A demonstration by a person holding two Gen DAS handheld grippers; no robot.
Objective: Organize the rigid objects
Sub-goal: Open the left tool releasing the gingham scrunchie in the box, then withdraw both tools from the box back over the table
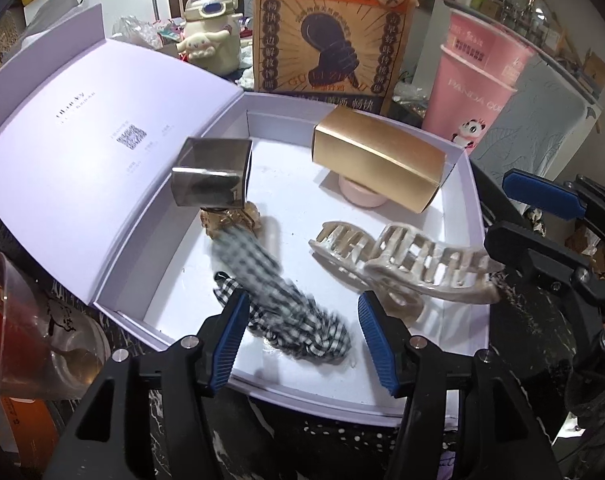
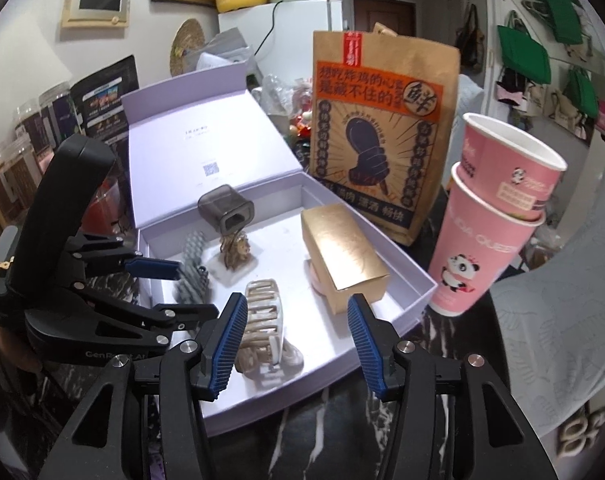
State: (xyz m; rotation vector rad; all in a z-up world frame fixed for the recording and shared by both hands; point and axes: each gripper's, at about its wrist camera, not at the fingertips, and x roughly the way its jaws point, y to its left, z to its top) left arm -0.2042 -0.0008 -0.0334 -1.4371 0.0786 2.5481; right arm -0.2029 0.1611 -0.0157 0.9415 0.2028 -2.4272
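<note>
While both grippers are hanging over it, a pale lilac gift box is sitting open on a dark marbled table, its lid folded back to the left. Lying on the white floor inside is a cream claw hair clip at the near right, with a black-and-white gingham hair clip beside it, blurred in the left wrist view. A gold carton is resting at the far right, partly over a small pink round thing. A smoky grey cap is sitting at the far left, above a small brown trinket.

The left gripper is pointing steeply down over the box's near edge, its blue pads standing apart on either side of the gingham clip without pressing it. The right gripper is tilting down from the near right, jaws parted and holding nothing, with the cream clip lying loose just beyond its left pad. A tall paper bag and stacked pink cups are standing behind the box
</note>
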